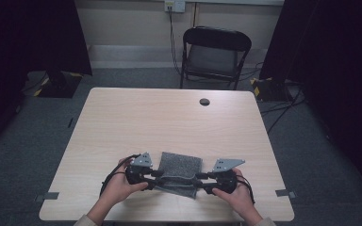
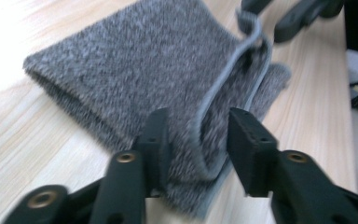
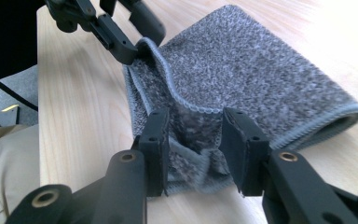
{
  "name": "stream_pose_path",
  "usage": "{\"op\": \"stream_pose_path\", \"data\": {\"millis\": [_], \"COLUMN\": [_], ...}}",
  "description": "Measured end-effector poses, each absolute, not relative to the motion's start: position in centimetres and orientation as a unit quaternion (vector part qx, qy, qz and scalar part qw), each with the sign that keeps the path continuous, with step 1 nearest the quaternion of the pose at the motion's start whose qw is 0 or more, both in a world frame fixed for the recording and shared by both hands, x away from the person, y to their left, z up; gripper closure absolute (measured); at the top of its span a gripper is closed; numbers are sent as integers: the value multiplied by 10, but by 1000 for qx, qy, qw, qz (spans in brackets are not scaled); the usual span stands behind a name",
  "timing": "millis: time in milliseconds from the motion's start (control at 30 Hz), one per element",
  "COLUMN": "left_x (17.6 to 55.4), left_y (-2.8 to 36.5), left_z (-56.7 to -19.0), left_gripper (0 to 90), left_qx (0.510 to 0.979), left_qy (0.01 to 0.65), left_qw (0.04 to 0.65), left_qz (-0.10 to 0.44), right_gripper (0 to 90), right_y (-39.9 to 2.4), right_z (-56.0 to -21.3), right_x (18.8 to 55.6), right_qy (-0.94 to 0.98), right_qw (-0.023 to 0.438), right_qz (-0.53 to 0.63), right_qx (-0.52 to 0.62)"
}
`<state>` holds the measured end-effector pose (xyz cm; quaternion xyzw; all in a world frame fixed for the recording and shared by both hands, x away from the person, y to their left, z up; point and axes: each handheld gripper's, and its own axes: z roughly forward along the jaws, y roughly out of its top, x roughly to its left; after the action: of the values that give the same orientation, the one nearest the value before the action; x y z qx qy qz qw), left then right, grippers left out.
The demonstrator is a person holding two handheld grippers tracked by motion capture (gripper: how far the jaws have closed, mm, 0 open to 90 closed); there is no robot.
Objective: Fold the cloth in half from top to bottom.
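Your folded grey towel [image 1: 181, 165] lies at the near edge of the wooden table [image 1: 169, 117], directly between both tools. Your left gripper [image 2: 198, 135] stands part open, the towel's near corner between its jaws. Your right gripper [image 3: 193, 135] likewise stands part open around the opposite corner's raised hem.
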<state>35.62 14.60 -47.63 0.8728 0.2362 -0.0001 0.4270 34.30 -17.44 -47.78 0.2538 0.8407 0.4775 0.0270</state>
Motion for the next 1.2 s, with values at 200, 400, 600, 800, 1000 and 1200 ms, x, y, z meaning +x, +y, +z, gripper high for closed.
{"op": "stream_pose_path", "data": {"millis": [200, 400, 600, 800, 1000, 1200], "left_x": [353, 352, 352, 354, 354, 353], "left_y": [150, 150, 155, 164, 175, 176], "left_z": [-478, -478, -478, -472, -471, -478], "left_gripper": [722, 706, 807, 890, 883, 874], "left_qx": [877, 879, 886, 886, 877, 887], "left_qy": [235, 235, 230, 235, 248, 247], "left_qw": [418, 414, 404, 401, 411, 391], "left_qz": [0, 0, -3, 1, 2, 1], "right_gripper": [590, 600, 607, 594, 611, 643], "right_y": [-185, -182, -180, -181, -173, -162], "right_z": [-471, -472, -477, -476, -480, -491], "right_x": [346, 352, 360, 367, 371, 372], "right_qy": [833, 831, 832, 824, 832, 852], "right_qw": [40, 43, 48, 59, 62, 65], "right_qz": [483, 482, 476, 482, 469, 439], "right_qx": [267, 274, 280, 292, 290, 279]}}
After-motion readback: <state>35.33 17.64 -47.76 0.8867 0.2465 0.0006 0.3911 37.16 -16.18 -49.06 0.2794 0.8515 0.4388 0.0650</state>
